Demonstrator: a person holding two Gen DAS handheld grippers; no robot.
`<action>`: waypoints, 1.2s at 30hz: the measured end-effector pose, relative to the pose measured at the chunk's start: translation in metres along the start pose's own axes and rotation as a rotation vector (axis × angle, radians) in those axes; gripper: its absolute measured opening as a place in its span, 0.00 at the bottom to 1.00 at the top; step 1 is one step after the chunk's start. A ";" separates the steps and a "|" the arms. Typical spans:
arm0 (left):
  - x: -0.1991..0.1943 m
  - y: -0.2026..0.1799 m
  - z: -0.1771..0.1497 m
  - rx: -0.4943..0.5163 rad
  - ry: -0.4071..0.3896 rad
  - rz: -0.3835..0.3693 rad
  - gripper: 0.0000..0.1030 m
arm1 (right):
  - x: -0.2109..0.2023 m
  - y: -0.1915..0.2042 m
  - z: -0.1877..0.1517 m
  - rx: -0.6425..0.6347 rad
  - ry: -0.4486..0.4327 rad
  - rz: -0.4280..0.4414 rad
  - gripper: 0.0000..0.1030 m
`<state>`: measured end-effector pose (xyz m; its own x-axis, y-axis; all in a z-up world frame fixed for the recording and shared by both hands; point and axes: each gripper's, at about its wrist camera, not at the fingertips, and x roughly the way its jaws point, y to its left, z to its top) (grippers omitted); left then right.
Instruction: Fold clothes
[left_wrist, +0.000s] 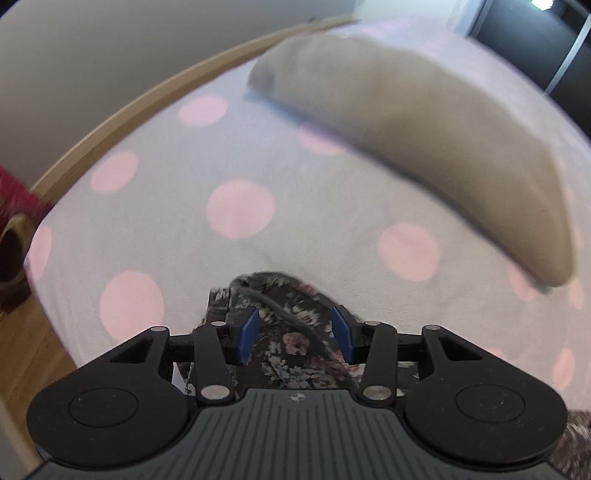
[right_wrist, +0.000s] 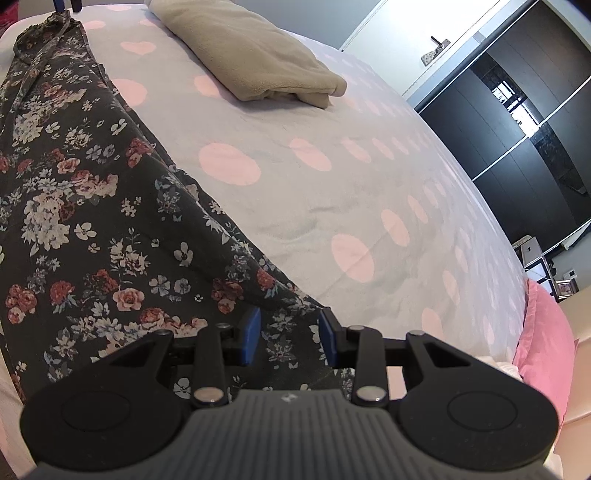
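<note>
The left gripper (left_wrist: 294, 334) has its blue pads (left_wrist: 248, 334) spread apart over one end of the dark floral garment (right_wrist: 85, 206), where a dark strap (left_wrist: 291, 314) runs between them; nothing is clamped. The right gripper (right_wrist: 290, 338) likewise stands with pads apart above the garment's other end. The garment stretches along the near edge of the polka-dot bedsheet (right_wrist: 295, 206). Farther across the bedsheet lies a folded beige cloth (right_wrist: 255, 59), well apart from the garment.

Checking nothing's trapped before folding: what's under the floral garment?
The floral garment lies on the polka-dot bedsheet, which shows beside it. Anything beneath the cloth is covered and cannot be seen.
</note>
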<state>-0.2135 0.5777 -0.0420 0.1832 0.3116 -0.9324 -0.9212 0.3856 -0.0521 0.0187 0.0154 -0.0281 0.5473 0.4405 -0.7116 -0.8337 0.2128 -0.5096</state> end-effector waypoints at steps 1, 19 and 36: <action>0.006 0.000 0.000 -0.010 0.020 0.022 0.37 | 0.000 -0.001 -0.001 0.001 -0.001 -0.003 0.37; -0.087 0.024 -0.023 -0.042 -0.313 -0.322 0.00 | -0.010 0.005 -0.003 -0.043 -0.032 -0.021 0.37; -0.016 0.084 -0.086 0.042 0.183 -0.010 0.00 | -0.007 0.014 0.006 -0.085 -0.037 -0.016 0.37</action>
<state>-0.3236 0.5302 -0.0626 0.1233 0.1458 -0.9816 -0.9040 0.4246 -0.0505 0.0030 0.0199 -0.0273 0.5563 0.4700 -0.6853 -0.8147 0.1463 -0.5611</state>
